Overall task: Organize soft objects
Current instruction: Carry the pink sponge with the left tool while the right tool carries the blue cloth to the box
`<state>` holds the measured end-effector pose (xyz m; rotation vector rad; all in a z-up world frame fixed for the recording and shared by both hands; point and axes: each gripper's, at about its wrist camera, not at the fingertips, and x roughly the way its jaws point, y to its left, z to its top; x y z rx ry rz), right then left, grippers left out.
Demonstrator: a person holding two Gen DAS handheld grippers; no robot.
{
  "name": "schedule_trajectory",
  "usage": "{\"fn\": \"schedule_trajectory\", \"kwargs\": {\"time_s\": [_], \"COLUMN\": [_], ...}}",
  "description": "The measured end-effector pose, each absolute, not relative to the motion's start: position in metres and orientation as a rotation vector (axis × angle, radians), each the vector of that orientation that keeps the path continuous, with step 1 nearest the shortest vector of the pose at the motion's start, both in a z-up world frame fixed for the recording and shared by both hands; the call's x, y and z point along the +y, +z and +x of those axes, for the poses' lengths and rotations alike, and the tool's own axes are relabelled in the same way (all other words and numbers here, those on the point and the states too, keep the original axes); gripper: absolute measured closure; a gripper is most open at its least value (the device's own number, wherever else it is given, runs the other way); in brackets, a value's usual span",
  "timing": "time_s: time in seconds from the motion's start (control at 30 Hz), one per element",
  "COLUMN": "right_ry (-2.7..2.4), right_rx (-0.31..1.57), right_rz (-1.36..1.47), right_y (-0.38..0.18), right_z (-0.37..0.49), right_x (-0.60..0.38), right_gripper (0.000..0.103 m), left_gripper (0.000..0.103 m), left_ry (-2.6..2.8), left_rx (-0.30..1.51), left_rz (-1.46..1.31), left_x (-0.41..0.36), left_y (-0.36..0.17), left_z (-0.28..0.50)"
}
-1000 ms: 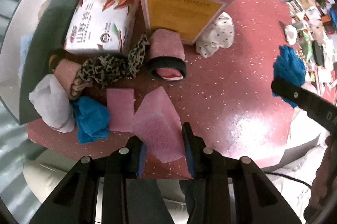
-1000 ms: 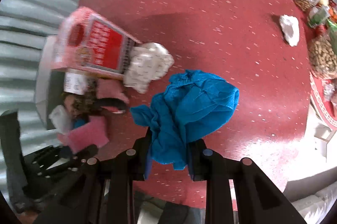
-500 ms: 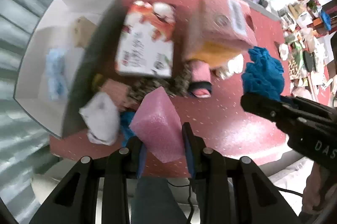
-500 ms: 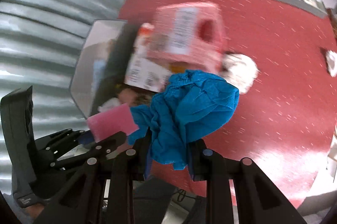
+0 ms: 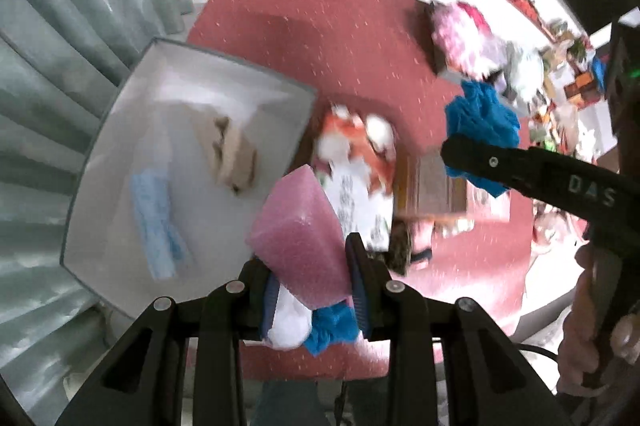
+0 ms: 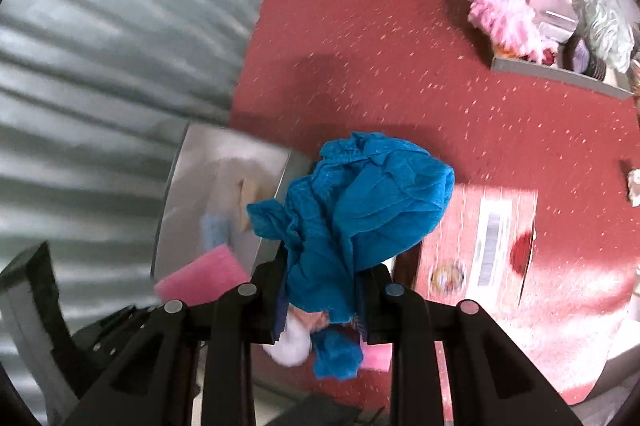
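Carrying both loads over: left claw (image 5: pixel 312 272) clamps the pink foam block (image 5: pixel 302 246), right claw (image 6: pixel 322 292) pinches the blue cloth (image 6: pixel 356 210). Grey bin (image 5: pixel 100 130) sits ahead-left; get squarely above it before releasing.

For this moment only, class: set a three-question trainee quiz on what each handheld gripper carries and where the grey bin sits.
1. True or false: the left gripper is shut on a pink foam block.
2. What does the right gripper hold: A a white rag, B a crumpled blue cloth, C a pink box?
3. Fill in: the open grey bin stands on the red speckled ____.

Key: 1 true; 2 B; 3 tabletop.
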<state>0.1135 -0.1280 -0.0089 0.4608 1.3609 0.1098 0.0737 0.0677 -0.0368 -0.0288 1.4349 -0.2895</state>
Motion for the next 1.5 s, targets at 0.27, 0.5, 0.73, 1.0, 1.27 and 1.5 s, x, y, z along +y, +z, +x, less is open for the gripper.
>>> {"fn": "schedule_trajectory", "kwargs": {"time_s": [0.27, 0.5, 0.73, 1.0, 1.27, 1.5], "right_ry": [-0.014, 0.013, 0.106, 0.218, 0.254, 0.285], "right_rx": [1.372, 1.39, 1.425, 1.486, 1.532, 1.547], "right_rz": [0.396, 0.33, 0.274, 0.198, 0.162, 0.17], "right_y": [-0.008, -0.001, -0.01, -0.034, -0.057, -0.069], "right_z": [0.152, 0.171, 0.187, 0.2, 0.208, 0.221], "right_x": [-0.129, -0.097, -0.043, 0.024, 0.055, 0.066], "right_gripper": [0.076, 0.076, 0.076, 0.076, 0.076, 0.076], "left_gripper": [0.069, 0.069, 0.069, 0.069, 0.069, 0.069], "left_ry": [-0.228, -0.166, -0.105, -0.057, -0.036, -0.042], "left_rx": [1.411, 1.402, 1.416, 1.464, 1.484, 1.491], "left_rz": [-0.101, -0.092, -0.086, -0.091, -0.093, -0.1], "left_x": [0.11, 0.148, 0.181, 0.202, 0.212, 0.211], "left_y": [-0.042, -0.054, -0.07, -0.096, -0.111, -0.115], "left_z": [0.114, 0.133, 0.136, 0.13, 0.129, 0.134]}}
